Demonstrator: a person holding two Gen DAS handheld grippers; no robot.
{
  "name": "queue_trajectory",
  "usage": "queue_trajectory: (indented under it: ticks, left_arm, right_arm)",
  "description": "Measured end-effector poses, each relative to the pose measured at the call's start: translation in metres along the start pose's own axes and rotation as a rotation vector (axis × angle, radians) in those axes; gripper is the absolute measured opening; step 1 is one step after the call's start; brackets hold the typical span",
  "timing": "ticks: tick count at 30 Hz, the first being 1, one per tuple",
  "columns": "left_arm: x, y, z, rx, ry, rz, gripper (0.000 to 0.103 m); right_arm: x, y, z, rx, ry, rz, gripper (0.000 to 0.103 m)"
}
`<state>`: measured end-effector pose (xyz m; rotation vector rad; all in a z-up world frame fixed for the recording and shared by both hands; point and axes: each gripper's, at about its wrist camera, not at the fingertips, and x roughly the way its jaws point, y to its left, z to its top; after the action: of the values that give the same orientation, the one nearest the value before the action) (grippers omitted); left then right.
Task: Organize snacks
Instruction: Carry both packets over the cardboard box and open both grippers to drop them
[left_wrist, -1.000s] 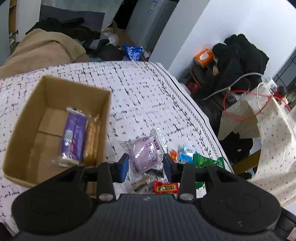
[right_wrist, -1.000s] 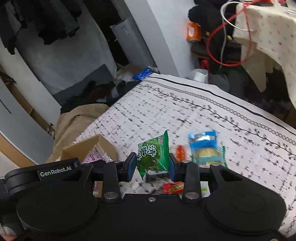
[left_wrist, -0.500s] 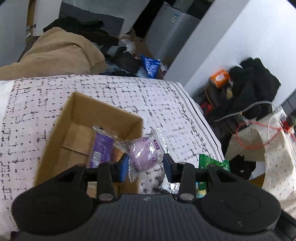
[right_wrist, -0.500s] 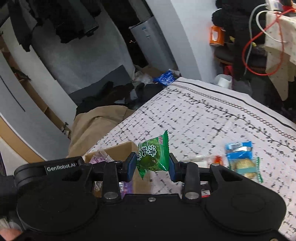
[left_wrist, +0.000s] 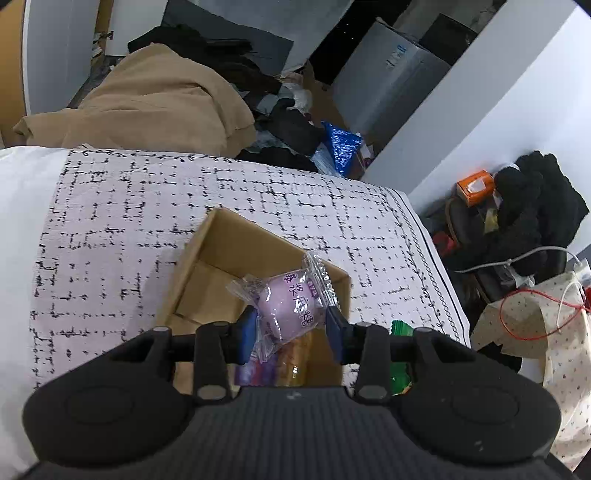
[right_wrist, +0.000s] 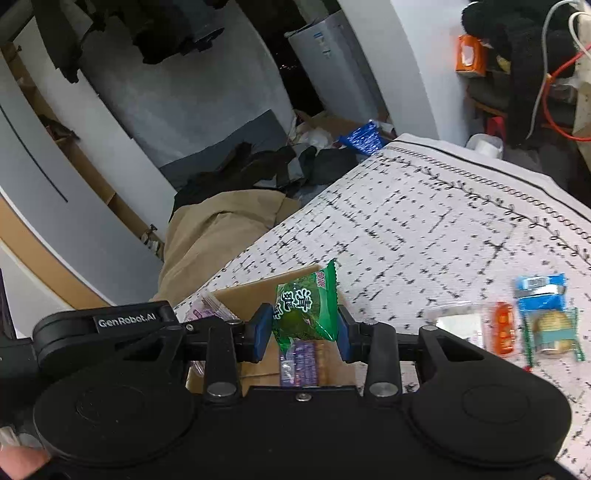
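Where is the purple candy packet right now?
In the left wrist view, the purple candy packet is pinched in the left hand-held gripper, held in the air over the open cardboard box on the patterned tablecloth.

tan blanket (left_wrist: 155, 96) heaped | blue foil bag (left_wrist: 341, 146) on floor | orange box (left_wrist: 474, 186) by wall

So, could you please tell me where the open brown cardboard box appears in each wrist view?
Left wrist: the open brown cardboard box sits centre, directly behind the left gripper.
Right wrist: lower centre, its rim behind the right gripper.
Shared landmark: the crumpled blue foil bag on the floor past the bed's far edge.
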<state>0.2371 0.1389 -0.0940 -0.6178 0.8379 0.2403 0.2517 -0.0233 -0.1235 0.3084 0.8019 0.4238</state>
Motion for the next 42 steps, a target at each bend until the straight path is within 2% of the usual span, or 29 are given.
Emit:
queue_trajectory:
  ticks: [9,15,19,24,29,33,42]
  left_arm:
    - [0.009,0.023,0.005,-0.055,0.052,0.031,0.04]
    - [0.013,0.032,0.007,-0.102,0.055,0.054,0.041]
    - [0.011,0.036,0.009,-0.123,0.041,0.08,0.046]
    - [0.004,0.038,0.012,-0.136,0.014,0.093,0.061]
    - [0.002,0.042,0.016,-0.153,0.002,0.114,0.068]
    - [0.001,0.048,0.018,-0.174,-0.009,0.134,0.077]
    - [0.002,0.065,0.023,-0.243,-0.014,0.169,0.082]
  right_arm:
    - [0.016,0.016,-0.008,-0.014,0.036,0.017,0.036]
    - [0.023,0.021,-0.014,-0.013,0.054,0.015,0.036]
    - [0.026,0.024,-0.014,-0.015,0.066,0.019,0.036]
    - [0.032,0.03,-0.012,-0.015,0.076,0.034,0.036]
    - [0.043,0.04,-0.007,-0.011,0.081,0.065,0.036]
    - [0.053,0.049,-0.004,-0.017,0.086,0.088,0.036]
    - [0.059,0.047,-0.006,-0.013,0.11,0.088,0.045]
